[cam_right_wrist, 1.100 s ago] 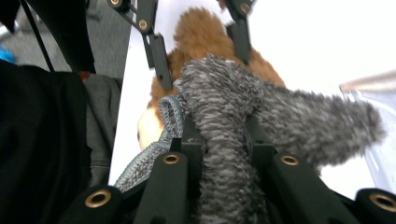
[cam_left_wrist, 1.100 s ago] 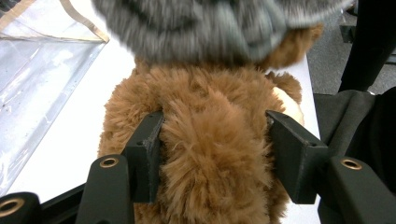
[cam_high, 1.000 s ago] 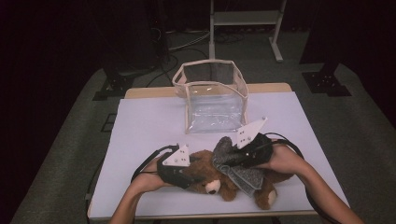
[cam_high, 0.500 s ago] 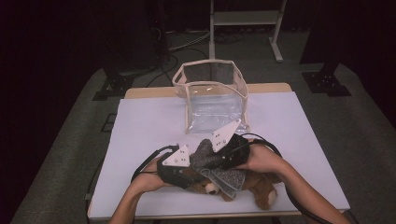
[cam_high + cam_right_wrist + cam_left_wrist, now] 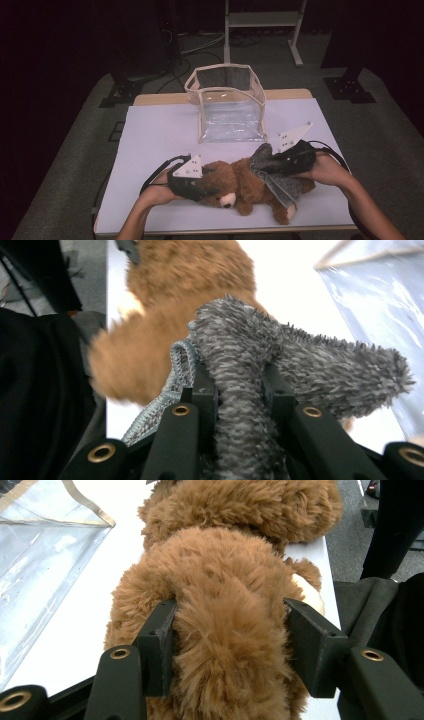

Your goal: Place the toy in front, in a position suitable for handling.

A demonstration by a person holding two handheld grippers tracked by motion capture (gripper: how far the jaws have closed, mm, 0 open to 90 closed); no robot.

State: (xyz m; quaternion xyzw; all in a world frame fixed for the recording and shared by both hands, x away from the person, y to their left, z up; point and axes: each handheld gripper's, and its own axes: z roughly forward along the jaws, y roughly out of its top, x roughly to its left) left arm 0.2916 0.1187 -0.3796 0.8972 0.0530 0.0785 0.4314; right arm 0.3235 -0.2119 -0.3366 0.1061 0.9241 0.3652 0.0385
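Left hand-held gripper is clamped on the brown teddy bear at its head end; in the left gripper view both pads press into the fur from either side. Right hand-held gripper pinches a grey fuzzy cloth, and the right gripper view shows the grey pile squeezed tight between the two black jaws, with a knitted edge hanging off to one side.

That bear lies on its side along the near part of the counter, snout toward the near edge, between the two hands. Grey cloth drapes over the bear's body and legs at the right, one corner sticking up above the fur.

Just behind the bear stands a clear plastic bag with a cream trim, its mouth open and upright, near the bear but apart from it. It sits between the bear and the far edge of the counter. Cables trail from both grippers across the near part of the surface.

A pale lilac-white sheet covers the counter, with a strip of bare wood showing at the far edge. Around it the room is dark: grey carpeted floor, black stand feet to the left and right, loose cables on the floor, and a white metal frame beyond the far side.
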